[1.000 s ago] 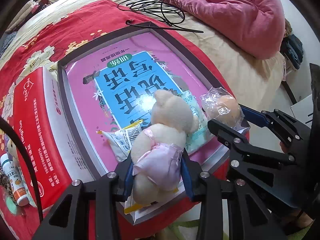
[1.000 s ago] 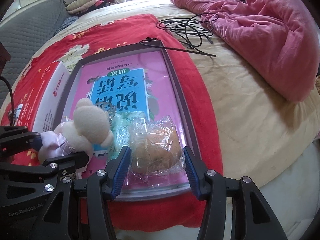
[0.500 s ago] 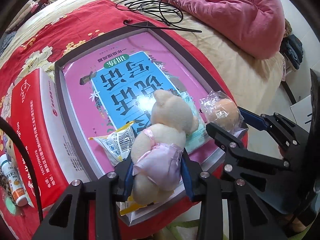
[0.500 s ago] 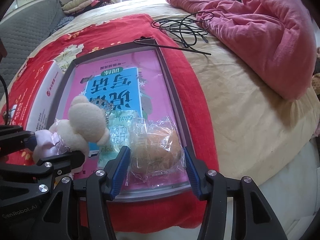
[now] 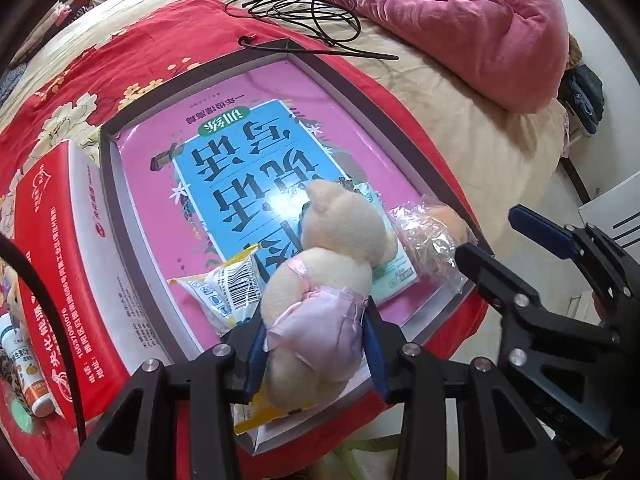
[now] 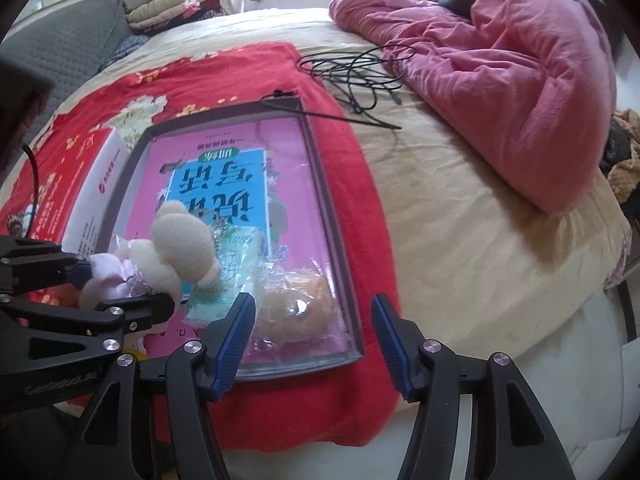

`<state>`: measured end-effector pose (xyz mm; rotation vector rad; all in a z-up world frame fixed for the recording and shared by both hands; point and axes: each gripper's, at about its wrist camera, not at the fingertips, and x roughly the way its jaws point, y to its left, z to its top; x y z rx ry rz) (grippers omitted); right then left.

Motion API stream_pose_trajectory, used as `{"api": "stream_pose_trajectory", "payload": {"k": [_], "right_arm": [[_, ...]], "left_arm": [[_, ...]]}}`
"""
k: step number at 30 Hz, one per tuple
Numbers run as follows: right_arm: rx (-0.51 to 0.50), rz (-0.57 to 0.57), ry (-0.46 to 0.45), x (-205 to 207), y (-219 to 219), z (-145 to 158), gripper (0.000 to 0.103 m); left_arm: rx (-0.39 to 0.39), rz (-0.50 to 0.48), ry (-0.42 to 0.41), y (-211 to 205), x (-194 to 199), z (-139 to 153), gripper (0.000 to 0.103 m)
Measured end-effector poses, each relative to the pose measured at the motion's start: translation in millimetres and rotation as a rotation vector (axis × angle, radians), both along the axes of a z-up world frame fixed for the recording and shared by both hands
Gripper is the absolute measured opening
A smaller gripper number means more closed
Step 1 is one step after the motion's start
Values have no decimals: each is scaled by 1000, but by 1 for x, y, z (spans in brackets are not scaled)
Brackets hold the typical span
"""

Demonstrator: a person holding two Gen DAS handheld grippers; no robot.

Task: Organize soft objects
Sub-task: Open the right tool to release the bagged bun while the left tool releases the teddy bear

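Note:
My left gripper [image 5: 316,344] is shut on a cream plush bear in a lilac dress [image 5: 332,264], held just over the near end of a grey-rimmed tray [image 5: 108,200] lined with a pink and blue book. In the tray's near right corner lies a plastic-wrapped bun [image 6: 296,300]. My right gripper [image 6: 310,320] hovers above and behind that bun with its jaws opening, and the pads do not touch it. The right wrist view also shows the bear [image 6: 180,248] and the left gripper [image 6: 120,286] at the left.
A yellow-white snack packet [image 5: 224,288] and a green tissue pack [image 6: 220,292] lie in the tray by the bear. A red box [image 5: 60,260] and a small bottle [image 5: 28,372] sit to its left. Black cable [image 5: 312,12] and a pink quilt [image 6: 500,80] lie beyond. The bed edge is close.
My right gripper has drawn back and up from the wrapped bun and its jaws stand wider. The bun stays in the tray. The left gripper and the bear have not moved.

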<state>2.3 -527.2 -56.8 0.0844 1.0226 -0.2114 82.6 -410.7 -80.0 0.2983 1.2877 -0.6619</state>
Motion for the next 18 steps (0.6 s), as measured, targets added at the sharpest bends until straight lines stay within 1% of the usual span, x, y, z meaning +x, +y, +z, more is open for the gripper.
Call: {"api": "stream_pose_trajectory", "payload": {"k": [4,8,12,15,18], "right_arm": [[3,-26,-11,-6,-5,7,65],[44,-47,-60,-11,-9,14,67],[27,-51,-44,-11,-6,14,67],[21,-49,-43,-9,-4,14,67],[22,-58,-35,-9,-3,13,67]], "left_arm": [[-14,-1,7,-1,1,0,44],[-13,-5,6,0,0,-2,46],[-17,-8,-1,0,-2,0,49],[-38,0,-8,2,-1,3,49],[-31,4,-8,4,1,3,52]]}}
